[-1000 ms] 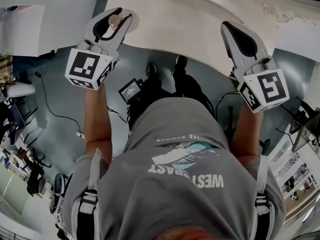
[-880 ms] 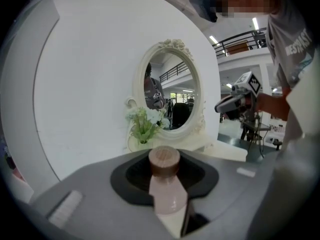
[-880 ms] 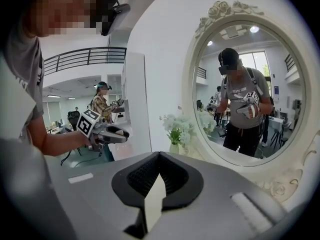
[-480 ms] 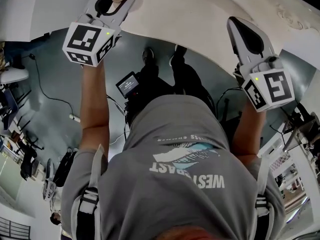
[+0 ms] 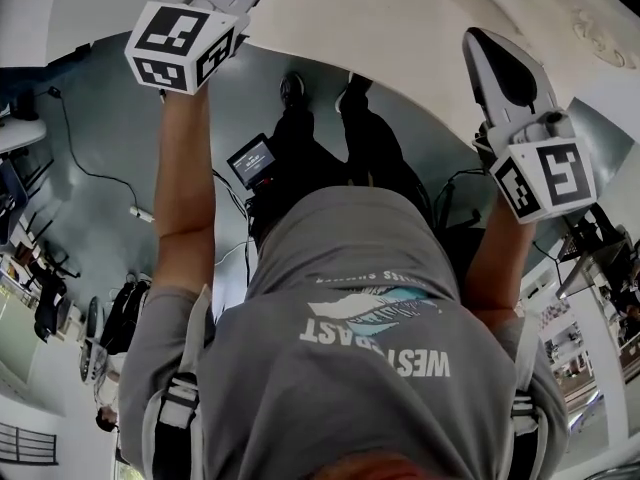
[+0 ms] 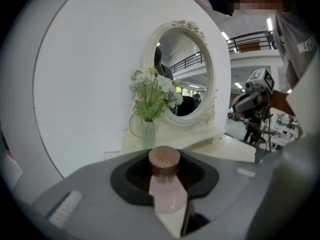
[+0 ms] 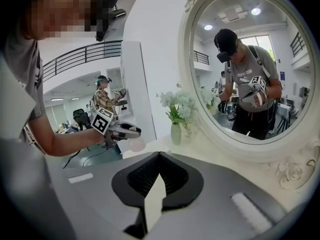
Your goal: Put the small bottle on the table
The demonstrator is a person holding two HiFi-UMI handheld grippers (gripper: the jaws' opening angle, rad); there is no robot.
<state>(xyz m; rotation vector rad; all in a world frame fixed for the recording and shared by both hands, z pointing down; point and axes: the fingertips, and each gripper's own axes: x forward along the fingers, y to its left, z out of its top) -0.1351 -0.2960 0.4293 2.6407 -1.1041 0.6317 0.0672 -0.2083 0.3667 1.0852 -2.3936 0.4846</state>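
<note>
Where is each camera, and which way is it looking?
Head view: on the person's head, looking steeply down at their gray shirt, left arm, right arm and the right gripper.
Left gripper view: on the left gripper, looking along its fingers, which hold the small bottle, toward the mirror; the right gripper shows too.
Right gripper view: on the right gripper, looking along its fingers at the mirror; the left arm shows.
Shared: both gripper views see the flower vase and mirror.
</note>
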